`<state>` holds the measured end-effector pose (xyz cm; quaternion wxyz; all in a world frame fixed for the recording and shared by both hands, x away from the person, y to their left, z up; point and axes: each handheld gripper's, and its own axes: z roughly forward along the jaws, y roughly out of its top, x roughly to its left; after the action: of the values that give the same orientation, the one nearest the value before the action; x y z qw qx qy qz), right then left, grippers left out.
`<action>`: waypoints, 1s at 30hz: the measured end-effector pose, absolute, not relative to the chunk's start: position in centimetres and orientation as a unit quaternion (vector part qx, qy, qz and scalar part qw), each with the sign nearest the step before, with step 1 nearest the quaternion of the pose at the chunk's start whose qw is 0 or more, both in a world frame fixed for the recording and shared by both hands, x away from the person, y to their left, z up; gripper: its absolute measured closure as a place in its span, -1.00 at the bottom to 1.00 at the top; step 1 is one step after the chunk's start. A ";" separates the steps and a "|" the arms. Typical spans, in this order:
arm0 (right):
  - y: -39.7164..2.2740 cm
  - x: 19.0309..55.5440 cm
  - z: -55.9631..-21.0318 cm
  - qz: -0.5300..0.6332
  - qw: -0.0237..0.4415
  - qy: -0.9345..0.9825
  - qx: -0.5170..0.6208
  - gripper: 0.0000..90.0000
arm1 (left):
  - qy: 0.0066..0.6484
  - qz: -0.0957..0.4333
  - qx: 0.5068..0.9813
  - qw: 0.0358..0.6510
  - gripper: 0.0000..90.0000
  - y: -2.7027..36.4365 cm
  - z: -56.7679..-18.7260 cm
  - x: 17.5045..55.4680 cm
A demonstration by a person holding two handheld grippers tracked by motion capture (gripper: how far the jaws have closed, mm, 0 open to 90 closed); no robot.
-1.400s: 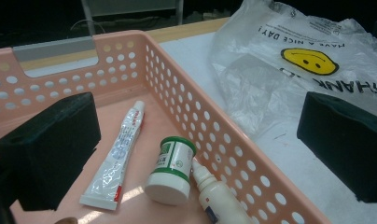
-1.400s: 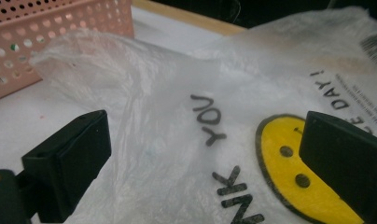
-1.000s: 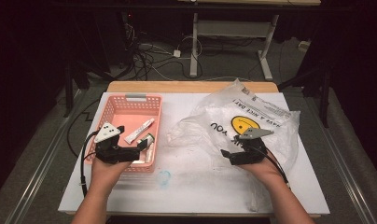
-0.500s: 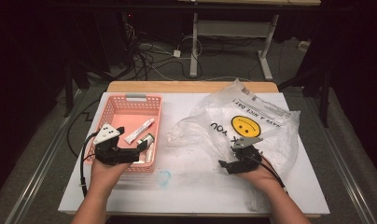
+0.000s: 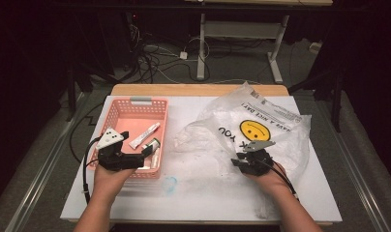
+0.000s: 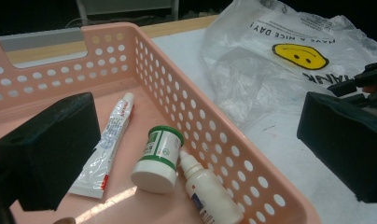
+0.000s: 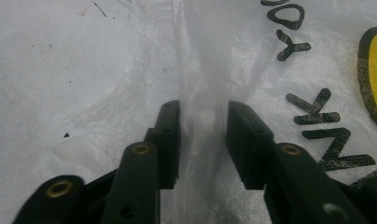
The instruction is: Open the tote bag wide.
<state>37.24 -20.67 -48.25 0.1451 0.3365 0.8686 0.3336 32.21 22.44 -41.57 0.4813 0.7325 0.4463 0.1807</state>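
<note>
Bag [image 5: 261, 128]: spread at the frame's right on the bench; thin, soft, slippery film.
Hold: best taken at a gathered fold.
Right gripper [image 7: 203, 135]: fingers parted around a fold.
Left gripper [image 6: 196, 140]: fingers wide apart, nothing held.

My left hand-held gripper [image 5: 135, 153] hangs over the near end of the pink basket [image 5: 135, 102], its jaws spread wide. My right hand-held gripper [image 5: 242, 162] sits well to the right of that basket, jaws partly parted with a fold of film between them.
</note>
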 end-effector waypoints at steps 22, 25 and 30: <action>-22.5 36.6 -46.2 0.409 0.168 0.831 0.338 1.00 | 0.451 0.181 0.728 0.483 -1.00 22.9 -41.6 32.3; -22.5 36.4 -45.6 0.418 0.174 0.826 0.337 1.00 | 0.450 0.180 0.727 0.485 -1.00 22.8 -41.6 32.3; -22.7 36.2 -44.3 0.438 0.190 0.813 0.333 1.00 | 0.449 0.180 0.728 0.486 -1.00 22.9 -41.6 32.3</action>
<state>36.24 -22.74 -44.28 0.1903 0.3335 0.8129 0.4380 32.35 22.92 -41.61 0.4859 0.7277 0.4494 0.1801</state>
